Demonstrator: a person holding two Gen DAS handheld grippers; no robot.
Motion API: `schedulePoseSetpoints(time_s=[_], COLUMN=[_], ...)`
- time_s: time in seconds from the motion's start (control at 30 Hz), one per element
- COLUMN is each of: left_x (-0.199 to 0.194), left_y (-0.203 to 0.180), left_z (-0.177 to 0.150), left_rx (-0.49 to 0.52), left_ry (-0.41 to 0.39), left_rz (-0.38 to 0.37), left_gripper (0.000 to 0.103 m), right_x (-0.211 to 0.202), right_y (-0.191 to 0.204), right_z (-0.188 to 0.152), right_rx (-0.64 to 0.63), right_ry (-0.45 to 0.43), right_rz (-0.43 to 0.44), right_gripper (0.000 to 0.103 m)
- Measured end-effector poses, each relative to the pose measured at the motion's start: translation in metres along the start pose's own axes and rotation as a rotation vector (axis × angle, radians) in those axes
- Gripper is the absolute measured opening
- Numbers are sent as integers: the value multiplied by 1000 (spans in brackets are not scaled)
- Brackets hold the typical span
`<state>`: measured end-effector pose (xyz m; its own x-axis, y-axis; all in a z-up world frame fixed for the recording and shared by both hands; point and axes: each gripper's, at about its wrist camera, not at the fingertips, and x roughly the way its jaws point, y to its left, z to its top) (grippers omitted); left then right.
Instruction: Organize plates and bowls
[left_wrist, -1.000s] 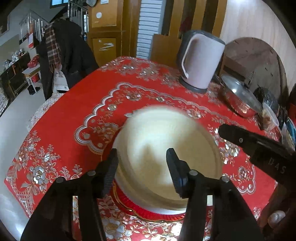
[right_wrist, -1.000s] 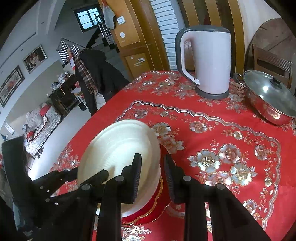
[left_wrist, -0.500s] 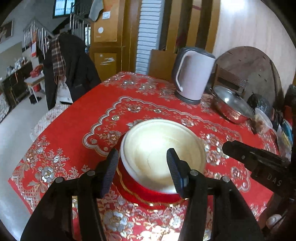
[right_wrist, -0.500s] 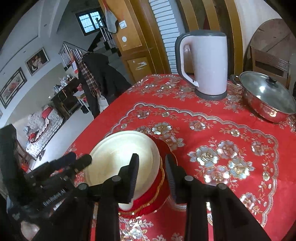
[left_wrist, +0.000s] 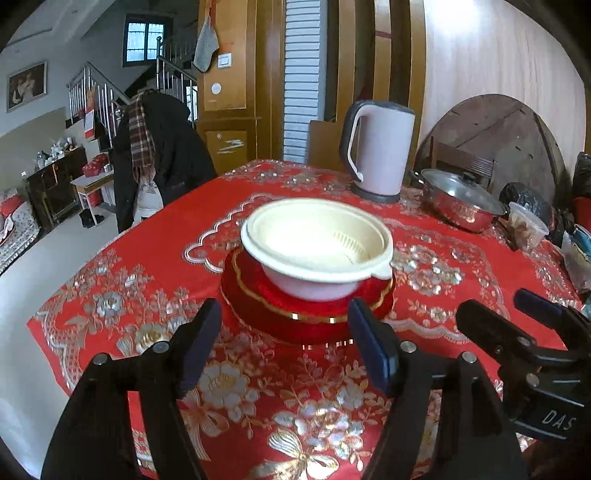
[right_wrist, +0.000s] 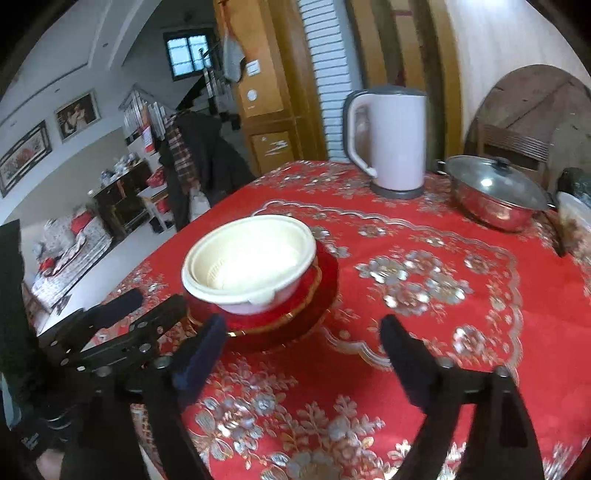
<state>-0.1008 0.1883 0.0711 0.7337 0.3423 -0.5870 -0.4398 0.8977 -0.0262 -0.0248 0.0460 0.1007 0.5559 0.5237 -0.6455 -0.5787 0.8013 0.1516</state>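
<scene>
Red-clothed surface (left_wrist: 110, 280): we see the bowls (left_wrist: 317, 247) nested on the plate (left_wrist: 295, 306); both tongs (left_wrist: 286, 343) (right_wrist: 306, 354), just opened, are spread empty, stacking apparently done.

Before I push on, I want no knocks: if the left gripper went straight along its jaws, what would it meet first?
Probably the red plate, at its near rim, with the cream bowl on it just behind. The left gripper is open, nothing between its jaws. Depth is uncertain.
</scene>
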Motion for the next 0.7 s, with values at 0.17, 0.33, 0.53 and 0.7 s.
schedulePoseSetpoints(time_s=[0.17, 0.33, 0.53, 0.7], left_x=[13, 24, 30, 33], left_y=[-6, -15, -25, -24], left_z=[-18, -26, -29, -27], left_rx=[16, 51, 83, 87], left_ry=[48, 50, 64, 63], left_rz=[-7, 18, 1, 18], left_gripper=[72, 72, 72, 72], right_x=[-7, -7, 3, 5], right_y=[-9, -18, -32, -32], right_z=[-27, -44, -53, -49], right_rx=[31, 47, 69, 54], right_ry=[-41, -70, -50, -62], right_rz=[-67, -145, -200, -232], right_gripper=[98, 101, 102, 102])
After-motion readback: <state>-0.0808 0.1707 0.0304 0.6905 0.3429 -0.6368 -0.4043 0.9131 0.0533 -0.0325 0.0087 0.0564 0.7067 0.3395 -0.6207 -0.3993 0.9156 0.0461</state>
